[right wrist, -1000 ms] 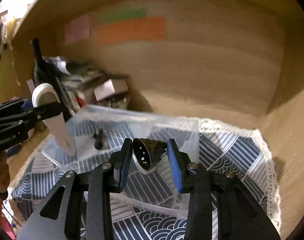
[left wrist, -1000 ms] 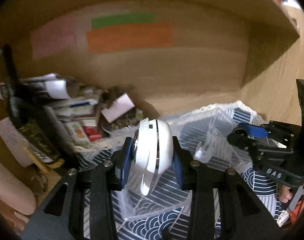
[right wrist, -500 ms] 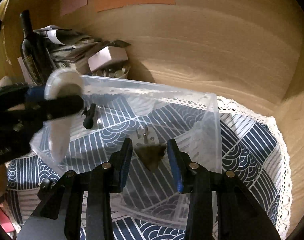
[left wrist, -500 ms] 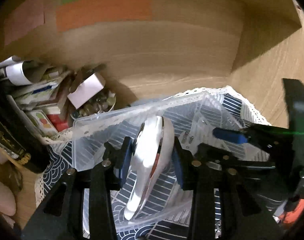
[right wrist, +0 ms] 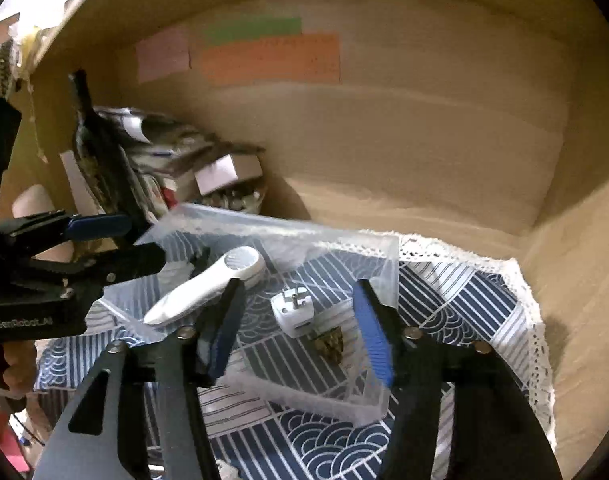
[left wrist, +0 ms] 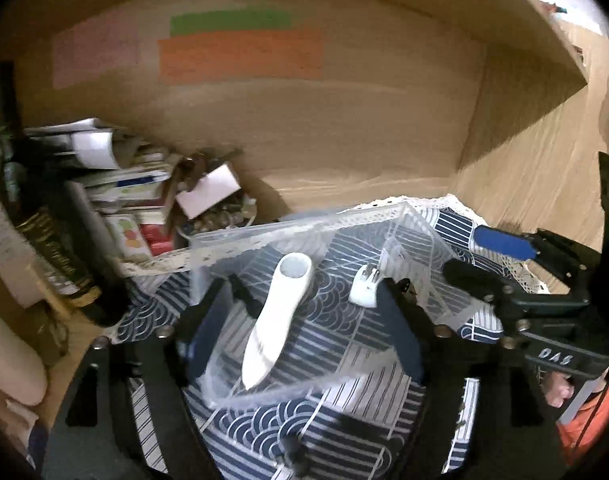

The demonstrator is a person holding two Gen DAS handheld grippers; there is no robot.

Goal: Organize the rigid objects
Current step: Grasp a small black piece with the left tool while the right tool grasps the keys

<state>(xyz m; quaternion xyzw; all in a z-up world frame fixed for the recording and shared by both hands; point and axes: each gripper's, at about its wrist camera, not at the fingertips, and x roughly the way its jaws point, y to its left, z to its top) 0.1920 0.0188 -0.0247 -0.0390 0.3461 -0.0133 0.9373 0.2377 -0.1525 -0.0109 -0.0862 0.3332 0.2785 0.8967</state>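
You see clear plastic bin [left wrist: 264, 236]; white handheld device [left wrist: 278, 312] with grey round face; white plug adapter [right wrist: 294, 314]; brown pinecone-like lump [right wrist: 331, 346]. Cloth [right wrist: 476, 312]: navy-and-white waves and stripes, white lace edge. Your gripper pads [right wrist: 374, 336] blue, frames black. Back wall: orange strip [left wrist: 240, 56], green strip [left wrist: 230, 22], pink note [right wrist: 163, 54].

clear plastic bin [left wrist: 264, 236], glossy white remote [left wrist: 276, 312], wood shelf [left wrist: 344, 128]

1. I'm working inside a wooden shelf nook [left wrist: 344, 132], probably at home.
2. I see a lace-edged patterned cloth [right wrist: 464, 300], a wine bottle [left wrist: 44, 248] and stacked papers [left wrist: 116, 176].
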